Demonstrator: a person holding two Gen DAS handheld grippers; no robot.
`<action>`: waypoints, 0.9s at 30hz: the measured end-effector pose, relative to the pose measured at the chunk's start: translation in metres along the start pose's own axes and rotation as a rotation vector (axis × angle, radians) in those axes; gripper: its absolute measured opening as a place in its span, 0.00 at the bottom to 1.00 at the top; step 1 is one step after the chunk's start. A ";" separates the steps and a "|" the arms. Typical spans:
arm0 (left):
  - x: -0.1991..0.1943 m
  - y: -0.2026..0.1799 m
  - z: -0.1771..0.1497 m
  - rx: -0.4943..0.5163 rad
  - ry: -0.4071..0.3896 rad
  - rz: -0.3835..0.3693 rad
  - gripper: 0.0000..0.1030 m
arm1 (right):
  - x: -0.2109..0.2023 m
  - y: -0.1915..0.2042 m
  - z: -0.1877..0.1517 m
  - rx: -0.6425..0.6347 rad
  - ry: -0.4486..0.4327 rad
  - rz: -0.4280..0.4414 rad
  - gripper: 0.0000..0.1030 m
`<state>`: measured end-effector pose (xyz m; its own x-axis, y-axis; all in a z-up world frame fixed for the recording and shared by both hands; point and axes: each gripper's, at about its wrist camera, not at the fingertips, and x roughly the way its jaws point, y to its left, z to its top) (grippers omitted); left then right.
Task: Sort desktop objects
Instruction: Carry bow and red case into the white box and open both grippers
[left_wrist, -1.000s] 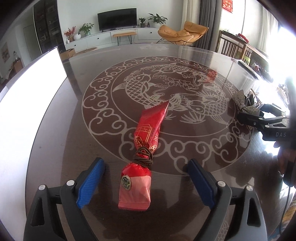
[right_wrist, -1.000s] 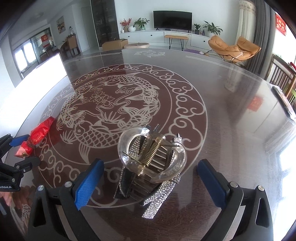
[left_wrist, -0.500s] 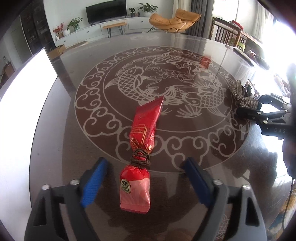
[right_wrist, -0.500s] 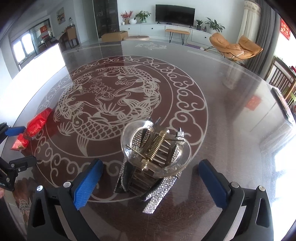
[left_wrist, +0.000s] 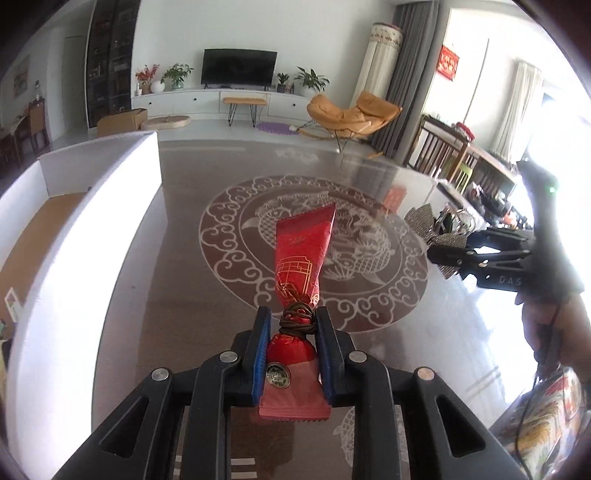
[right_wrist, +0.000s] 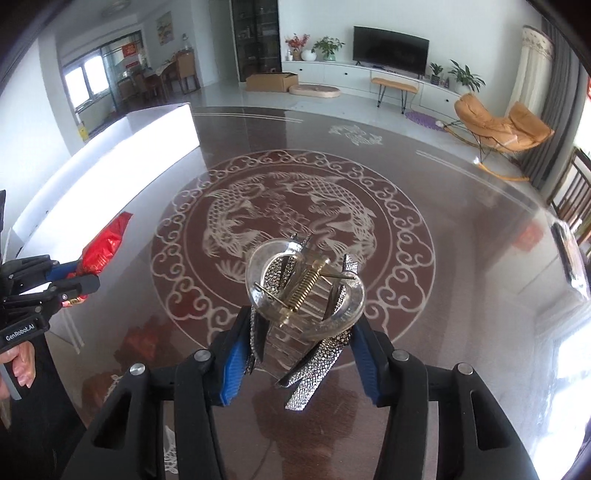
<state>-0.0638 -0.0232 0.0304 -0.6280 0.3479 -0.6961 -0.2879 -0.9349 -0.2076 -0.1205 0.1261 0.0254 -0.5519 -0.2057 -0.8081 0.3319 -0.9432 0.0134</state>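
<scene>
A long red snack packet (left_wrist: 301, 251) with a dark hair tie (left_wrist: 295, 322) wound round its neck hangs above the table. My left gripper (left_wrist: 293, 317) is shut on it at the tie; the packet (right_wrist: 105, 243) and left gripper (right_wrist: 74, 275) also show at the left of the right wrist view. A clear hair clip with a rhinestone bow (right_wrist: 306, 284) sits between the blue pads (right_wrist: 232, 365) of my right gripper (right_wrist: 304, 317), whose jaws are closing and press its sides. From the left wrist, the right gripper (left_wrist: 439, 251) carries the clip (left_wrist: 443, 225) off the table.
A dark glossy round table (left_wrist: 184, 295) with a white fish pattern lies below both grippers. A tall white open box (left_wrist: 92, 229) with a brown floor stands along its left side, also in the right wrist view as the white box (right_wrist: 129, 158). A person's hand (right_wrist: 22, 362) holds each gripper.
Both grippers went from wide open to closed, the left on the red packet, the right on the hair clip. Both rose, lifting their things off the table.
</scene>
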 end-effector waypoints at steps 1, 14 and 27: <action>-0.016 0.007 0.006 -0.019 -0.029 -0.004 0.22 | -0.005 0.010 0.010 -0.020 -0.013 0.010 0.50; -0.128 0.210 0.026 -0.282 -0.060 0.332 0.22 | -0.020 0.253 0.156 -0.308 -0.178 0.347 0.50; -0.058 0.280 -0.020 -0.440 0.178 0.425 0.60 | 0.141 0.399 0.174 -0.544 0.069 0.235 0.55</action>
<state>-0.0930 -0.3067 -0.0013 -0.4815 -0.0417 -0.8755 0.3076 -0.9434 -0.1243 -0.1991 -0.3243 0.0196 -0.3716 -0.3579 -0.8566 0.7934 -0.6016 -0.0928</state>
